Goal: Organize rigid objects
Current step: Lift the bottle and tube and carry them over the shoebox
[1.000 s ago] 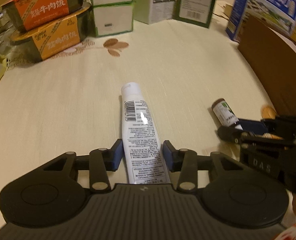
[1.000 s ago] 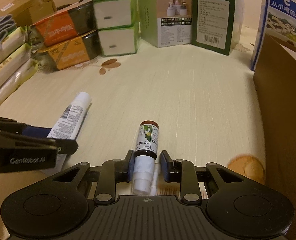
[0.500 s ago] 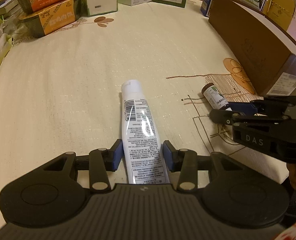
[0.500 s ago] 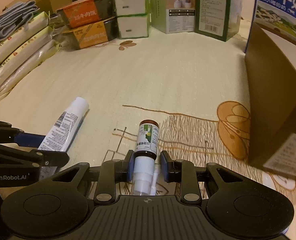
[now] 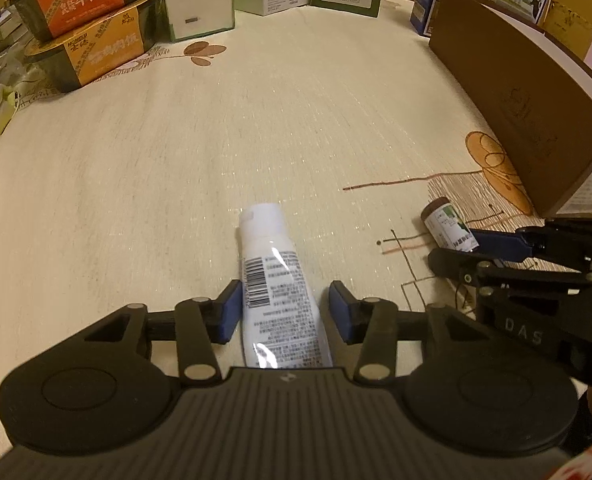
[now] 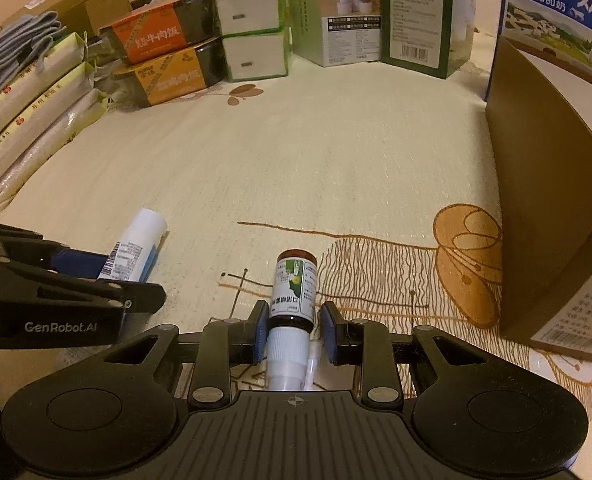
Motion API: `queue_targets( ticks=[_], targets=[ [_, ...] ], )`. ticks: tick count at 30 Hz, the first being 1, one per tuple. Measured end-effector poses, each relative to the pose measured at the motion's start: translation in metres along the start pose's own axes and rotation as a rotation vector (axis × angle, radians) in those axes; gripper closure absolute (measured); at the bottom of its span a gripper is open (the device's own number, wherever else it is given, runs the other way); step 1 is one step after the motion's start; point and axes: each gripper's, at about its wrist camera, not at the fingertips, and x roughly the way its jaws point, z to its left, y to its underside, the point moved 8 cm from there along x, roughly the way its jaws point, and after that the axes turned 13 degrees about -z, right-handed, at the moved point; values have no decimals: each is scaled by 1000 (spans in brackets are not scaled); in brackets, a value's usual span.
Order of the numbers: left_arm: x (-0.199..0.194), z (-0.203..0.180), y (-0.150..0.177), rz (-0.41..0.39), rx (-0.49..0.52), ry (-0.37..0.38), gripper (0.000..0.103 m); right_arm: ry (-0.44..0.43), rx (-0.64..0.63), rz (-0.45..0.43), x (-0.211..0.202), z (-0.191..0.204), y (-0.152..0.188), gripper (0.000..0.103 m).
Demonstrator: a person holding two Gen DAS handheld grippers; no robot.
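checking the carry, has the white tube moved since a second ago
Yes. The white tube, in the left claw, has pulled back from the stacked meal boxes, toward the brown box.

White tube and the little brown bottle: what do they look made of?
White tube: likely soft plastic, glossy; bright glare streaks on printed skin, flattened toward its tail. Brown bottle: dark amber body under a paper-looking label, glass or hard plastic, cannot tell which; its white spray top looks like matte plastic.
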Motion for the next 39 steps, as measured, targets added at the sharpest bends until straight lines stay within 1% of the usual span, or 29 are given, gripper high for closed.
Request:
queue_targets(
  ticks=[3,13,18,28,39],
  targets=[
    [0,-1,0,-2,7,-3,68,1,-4,1,1,1,-1,78],
    [-1,-1,-1,-2,19,-1,68,2,-11,3,2,2,-1,79],
    [-3,-2,-2,0,25,9,68,1,-11,5,2,2,-1,82],
    [-6,-4,-1,2,28,23,69,-7,-6,8,1,4,-1,83],
    [-17,-9,-10,-22,28,41,69,-24,5,-22,-11,6,-6,83]
  ],
)
